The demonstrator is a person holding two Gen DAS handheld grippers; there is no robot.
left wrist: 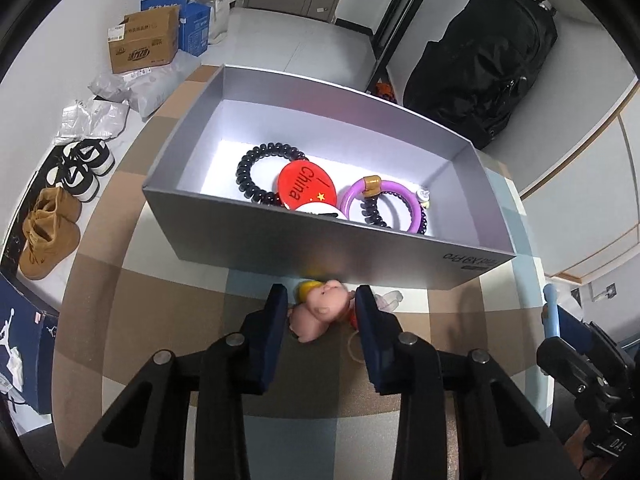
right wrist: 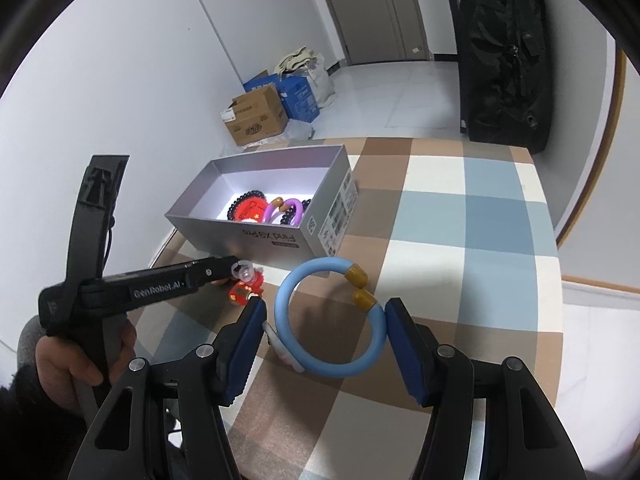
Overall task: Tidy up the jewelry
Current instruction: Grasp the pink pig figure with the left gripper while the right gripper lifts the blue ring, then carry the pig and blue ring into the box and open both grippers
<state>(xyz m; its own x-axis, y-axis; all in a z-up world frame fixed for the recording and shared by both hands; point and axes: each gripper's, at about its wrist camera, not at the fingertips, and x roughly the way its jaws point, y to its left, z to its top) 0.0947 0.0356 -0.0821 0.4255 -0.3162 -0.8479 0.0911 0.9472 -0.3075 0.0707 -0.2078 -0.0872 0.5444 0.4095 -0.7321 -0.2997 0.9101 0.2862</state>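
Two claws are at work in front of the grey box (left wrist: 256,236), which already holds coil hair ties, a red badge and a purple ring (left wrist: 384,200). The left claw (left wrist: 322,312) has closed on a pink pig charm (left wrist: 320,312) lying on the worktop (right wrist: 480,216) just short of the box wall. The right claw (right wrist: 324,332) stands about half open with the blue ring (right wrist: 332,320) between its pads; whether they press it I cannot tell. Next, probably, lift the charm over the wall and release.
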